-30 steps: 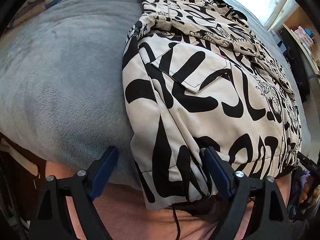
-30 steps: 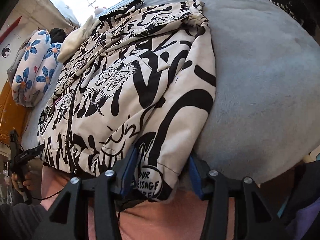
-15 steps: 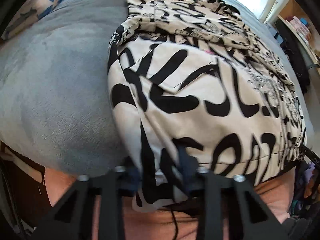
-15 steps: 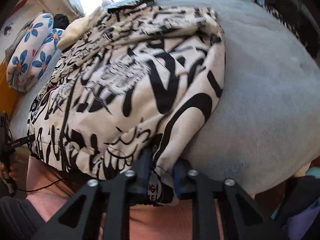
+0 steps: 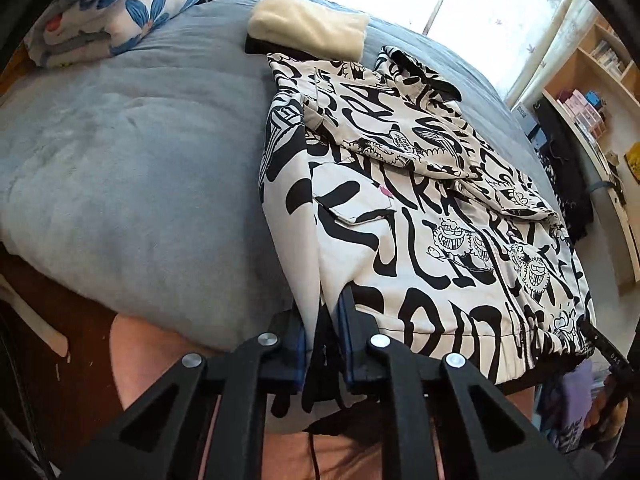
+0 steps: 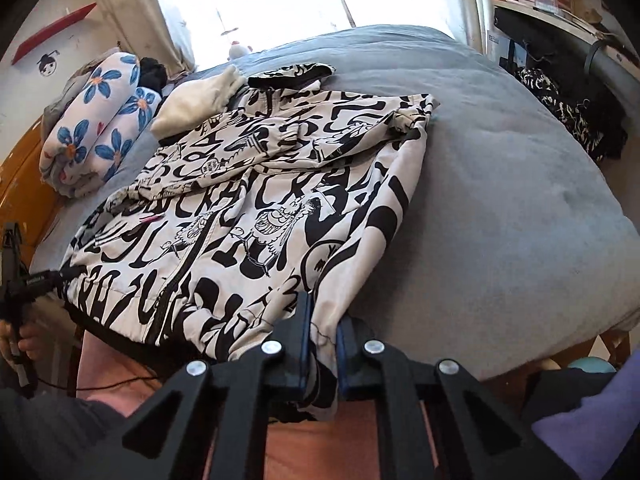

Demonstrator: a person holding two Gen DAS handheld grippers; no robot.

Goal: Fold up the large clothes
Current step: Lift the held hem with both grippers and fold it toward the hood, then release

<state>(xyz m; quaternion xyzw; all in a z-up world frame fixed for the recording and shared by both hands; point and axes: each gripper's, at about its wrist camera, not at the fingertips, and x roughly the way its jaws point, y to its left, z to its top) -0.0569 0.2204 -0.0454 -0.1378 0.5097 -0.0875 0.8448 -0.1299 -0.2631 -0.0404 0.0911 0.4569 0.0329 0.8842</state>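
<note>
A white jacket with black graffiti print (image 5: 420, 208) lies front up on a grey-blue bed (image 5: 132, 168), sleeves folded in across the chest. My left gripper (image 5: 323, 344) is shut on the jacket's near left hem corner, lifted off the bed's front edge. In the right wrist view the jacket (image 6: 256, 208) spreads ahead, and my right gripper (image 6: 320, 348) is shut on its near right hem corner. The other gripper shows at the far edge of each view, at the hem.
A folded cream garment (image 5: 308, 26) lies by the jacket's hood. A rolled blue-flower quilt (image 5: 116, 4) sits at the bed's far left. Dark clothes (image 6: 568, 108) and shelves (image 5: 600, 80) stand at the right. A bright window is behind the bed.
Both grippers went from open around the hem corners to shut on them, then lifted and drew back, so more of the jacket and bed shows.
</note>
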